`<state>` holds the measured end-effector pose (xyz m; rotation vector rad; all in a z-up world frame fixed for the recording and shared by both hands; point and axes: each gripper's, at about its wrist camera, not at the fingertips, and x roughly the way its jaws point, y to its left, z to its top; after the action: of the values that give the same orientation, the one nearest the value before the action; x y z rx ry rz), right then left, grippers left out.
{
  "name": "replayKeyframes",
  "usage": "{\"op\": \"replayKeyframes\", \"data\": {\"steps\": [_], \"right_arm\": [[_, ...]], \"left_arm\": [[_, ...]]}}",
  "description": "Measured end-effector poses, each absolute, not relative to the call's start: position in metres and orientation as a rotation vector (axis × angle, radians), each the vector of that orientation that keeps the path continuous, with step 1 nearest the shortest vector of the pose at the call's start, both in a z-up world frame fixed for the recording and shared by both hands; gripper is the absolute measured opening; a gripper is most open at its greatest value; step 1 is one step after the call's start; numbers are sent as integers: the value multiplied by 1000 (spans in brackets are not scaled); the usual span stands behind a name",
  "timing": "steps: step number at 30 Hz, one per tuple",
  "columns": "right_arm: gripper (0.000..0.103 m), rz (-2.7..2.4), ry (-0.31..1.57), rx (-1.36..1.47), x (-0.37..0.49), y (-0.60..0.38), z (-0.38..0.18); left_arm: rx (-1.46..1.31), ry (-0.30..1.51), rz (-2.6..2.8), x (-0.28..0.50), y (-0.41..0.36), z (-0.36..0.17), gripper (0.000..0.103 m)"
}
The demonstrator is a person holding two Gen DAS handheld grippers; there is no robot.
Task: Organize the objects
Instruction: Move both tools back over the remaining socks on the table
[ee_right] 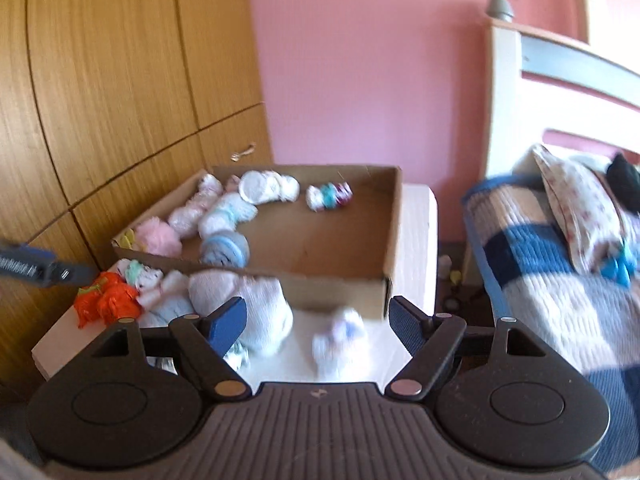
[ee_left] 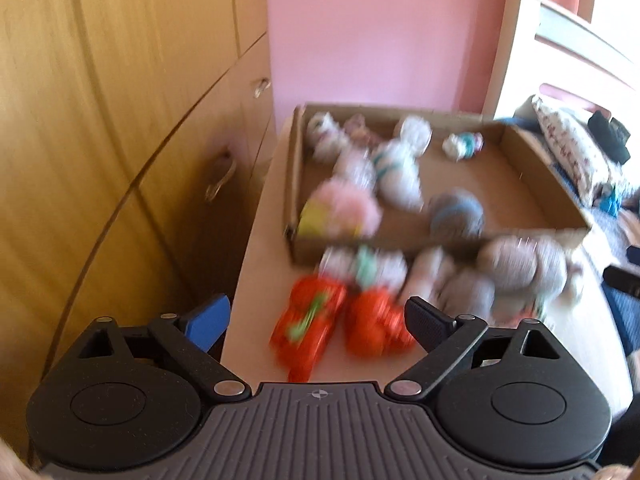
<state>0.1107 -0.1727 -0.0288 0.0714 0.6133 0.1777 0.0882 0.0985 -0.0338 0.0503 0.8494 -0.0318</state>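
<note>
Pink wall [ee_right: 360, 60] and wooden wardrobe doors [ee_right: 120, 60] back a pale bedside cabinet top [ee_right: 416, 216], with a quilted bed [ee_right: 560, 280] to its right. Occupying most of that top, a shallow cardboard tray [ee_right: 340, 284] serves as the collecting point: rolled sock bundles, among them a pink fluffy one [ee_right: 158, 236] and a blue-banded one [ee_right: 224, 250], already lie inside, mostly along its left side. Unsorted bundles remain on the cabinet before the tray's near wall, including an orange pair [ee_left: 340, 320], a large white-grey bundle [ee_right: 248, 312] and a small white one [ee_right: 340, 340]. Left gripper [ee_left: 316, 320] hangs released above the orange pair, right gripper [ee_right: 318, 320] likewise released above the white bundles; neither grasps anything.
</note>
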Motion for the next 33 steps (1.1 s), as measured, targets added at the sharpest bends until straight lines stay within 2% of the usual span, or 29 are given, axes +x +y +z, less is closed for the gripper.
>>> {"op": "replayKeyframes", "data": {"steps": [16,33], "right_arm": [[75,104,650,61,102,-170,-58],[70,105,681,86,122,-165,-69]], "left_arm": [[119,874,1,84,121,-77,95],[145,855,-62,102,127,-84,91]]}}
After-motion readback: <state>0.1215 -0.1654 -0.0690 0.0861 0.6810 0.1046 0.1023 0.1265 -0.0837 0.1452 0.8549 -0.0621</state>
